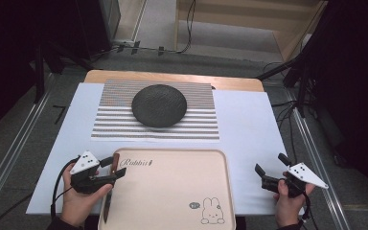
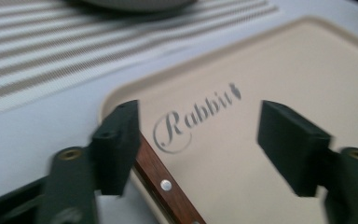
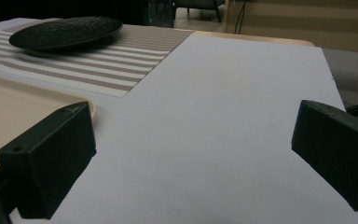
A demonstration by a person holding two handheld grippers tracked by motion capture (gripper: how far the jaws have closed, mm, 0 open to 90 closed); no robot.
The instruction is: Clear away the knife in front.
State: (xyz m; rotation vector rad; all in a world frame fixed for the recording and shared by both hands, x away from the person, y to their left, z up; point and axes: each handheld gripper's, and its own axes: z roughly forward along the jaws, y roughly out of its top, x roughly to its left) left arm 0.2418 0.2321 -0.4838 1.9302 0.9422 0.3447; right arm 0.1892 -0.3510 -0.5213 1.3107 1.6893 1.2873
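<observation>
- My left gripper (image 1: 116, 166) sits at the tray's (image 1: 172, 191) near-left corner, jaws spread wide over the "Rabbit" lettering and clasping nothing.
- In the left gripper view the knife's (image 2: 165, 186) brown riveted handle lies on the tray's left edge, passing just beside my left jaw; I cannot tell whether they touch.
- From above, the knife (image 1: 111, 191) runs along the tray's left edge, blade toward me.
- The black plate (image 1: 159, 105) rests on the striped mat (image 1: 115, 122) toward the table's far edge.
- My right gripper (image 1: 270, 168) hovers over the white sheet (image 1: 249, 129) right of the tray, jaws released, empty.
</observation>
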